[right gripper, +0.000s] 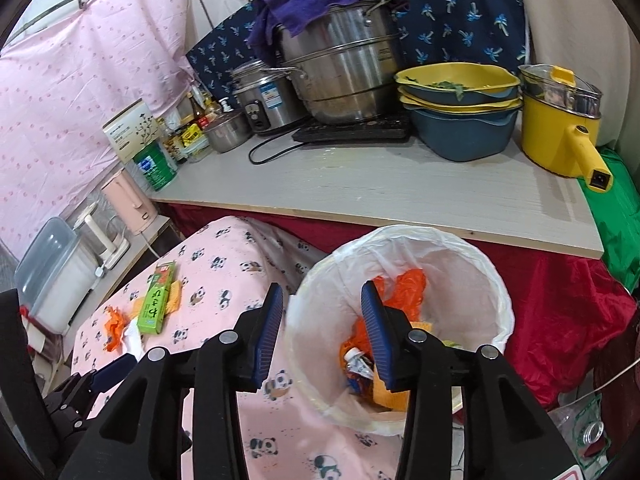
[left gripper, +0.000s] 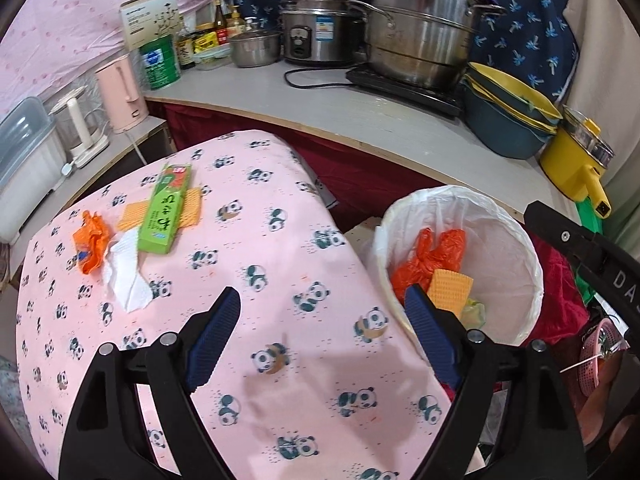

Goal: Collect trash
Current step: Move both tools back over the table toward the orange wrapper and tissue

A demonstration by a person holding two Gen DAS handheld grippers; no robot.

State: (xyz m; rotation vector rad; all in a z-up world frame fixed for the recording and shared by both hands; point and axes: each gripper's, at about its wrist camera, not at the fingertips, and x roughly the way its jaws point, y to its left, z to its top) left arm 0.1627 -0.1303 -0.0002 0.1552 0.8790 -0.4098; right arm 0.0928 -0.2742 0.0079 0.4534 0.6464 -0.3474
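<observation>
A white-lined trash bin (left gripper: 516, 240) (right gripper: 496, 292) stands at the right edge of the pink panda-print table (left gripper: 248, 264) (right gripper: 224, 276). It holds orange plastic (left gripper: 428, 256) (right gripper: 408, 288), a yellow cloth (left gripper: 450, 286) and small wrappers (right gripper: 358, 362). On the table lie a green box (left gripper: 166, 210) (right gripper: 157, 300), an orange wrapper (left gripper: 91, 242) (right gripper: 114, 326), a white tissue (left gripper: 126, 272) (right gripper: 134, 338) and a yellow cloth (left gripper: 134, 214) under the box. My left gripper (left gripper: 324, 336) is open and empty above the table near the bin. My right gripper (right gripper: 322, 334) is open and empty over the bin's left rim.
A grey counter (left gripper: 360, 120) (right gripper: 380, 196) behind carries steel pots (left gripper: 416, 40), a rice cooker (left gripper: 312, 32), stacked bowls (right gripper: 460, 120), a yellow pot (right gripper: 560, 136) and jars. A pink kettle (left gripper: 120, 94) stands at the left. Red cloth (right gripper: 560, 312) hangs below the counter.
</observation>
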